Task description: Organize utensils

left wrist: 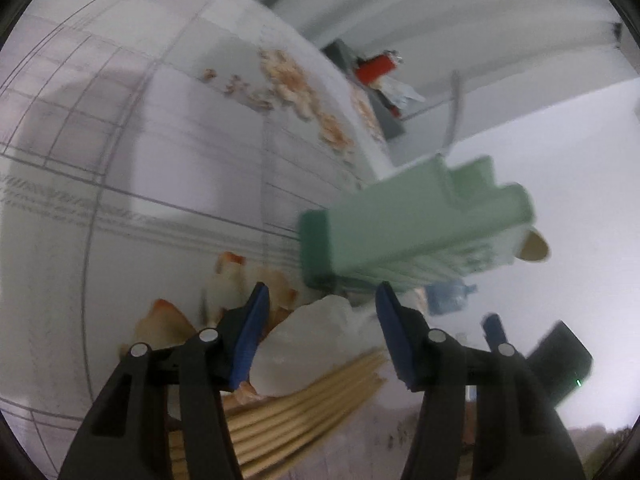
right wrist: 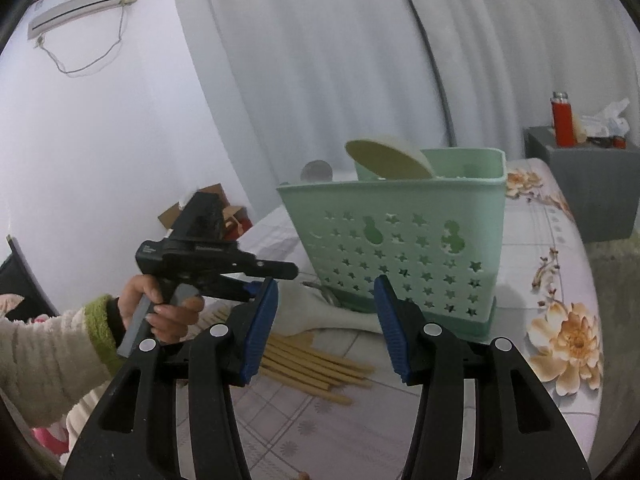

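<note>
Right wrist view: the right gripper [right wrist: 326,322] is spread wide, holding nothing — so is the left gripper [left wrist: 320,328]. Thin bamboo chopsticks [right wrist: 316,368] lie on the flowered tablecloth [right wrist: 560,280], beside the star-holed green plastic utensil basket [right wrist: 400,240].

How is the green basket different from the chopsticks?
The green utensil basket stands upright on the bed; the wooden chopsticks lie flat in a loose pile. The basket is mint plastic with star-shaped holes; the chopsticks are plain tan sticks. The basket already holds a spoon; the chopsticks sit outside it. Both rest on the floral bedsheet.
</note>
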Tool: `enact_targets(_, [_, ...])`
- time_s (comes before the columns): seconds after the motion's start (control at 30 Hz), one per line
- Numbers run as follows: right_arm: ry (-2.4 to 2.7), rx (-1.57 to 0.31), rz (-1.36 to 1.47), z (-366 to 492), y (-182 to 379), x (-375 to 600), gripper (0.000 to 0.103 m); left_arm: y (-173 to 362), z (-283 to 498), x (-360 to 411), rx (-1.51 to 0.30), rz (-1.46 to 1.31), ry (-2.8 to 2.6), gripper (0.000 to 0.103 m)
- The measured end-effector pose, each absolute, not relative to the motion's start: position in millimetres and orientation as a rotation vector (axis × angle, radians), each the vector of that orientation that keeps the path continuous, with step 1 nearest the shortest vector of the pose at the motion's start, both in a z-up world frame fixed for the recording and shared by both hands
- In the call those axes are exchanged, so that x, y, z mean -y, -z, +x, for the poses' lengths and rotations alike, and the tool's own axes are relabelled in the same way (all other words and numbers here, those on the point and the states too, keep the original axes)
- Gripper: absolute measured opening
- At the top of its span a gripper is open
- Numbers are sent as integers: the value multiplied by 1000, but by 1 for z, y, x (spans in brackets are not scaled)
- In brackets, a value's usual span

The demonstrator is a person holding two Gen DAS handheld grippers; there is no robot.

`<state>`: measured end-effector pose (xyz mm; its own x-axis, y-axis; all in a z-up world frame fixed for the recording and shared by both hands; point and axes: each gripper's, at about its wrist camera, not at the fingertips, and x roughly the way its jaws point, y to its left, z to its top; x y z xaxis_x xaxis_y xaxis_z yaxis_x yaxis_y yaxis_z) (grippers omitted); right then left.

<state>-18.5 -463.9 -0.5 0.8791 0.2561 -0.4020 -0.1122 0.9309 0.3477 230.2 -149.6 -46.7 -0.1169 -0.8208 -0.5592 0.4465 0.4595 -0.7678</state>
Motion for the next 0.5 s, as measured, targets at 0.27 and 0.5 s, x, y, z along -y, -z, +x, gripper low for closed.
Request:
enact_targets(0.27, [-195,-460,342,-16,8,468,48,-1,168,138,-1153,-217,1386,47])
enact_targets(0.5, [-202,-459,349,-17,8,467,48,-4,126,106,-1113,-187,1212,47])
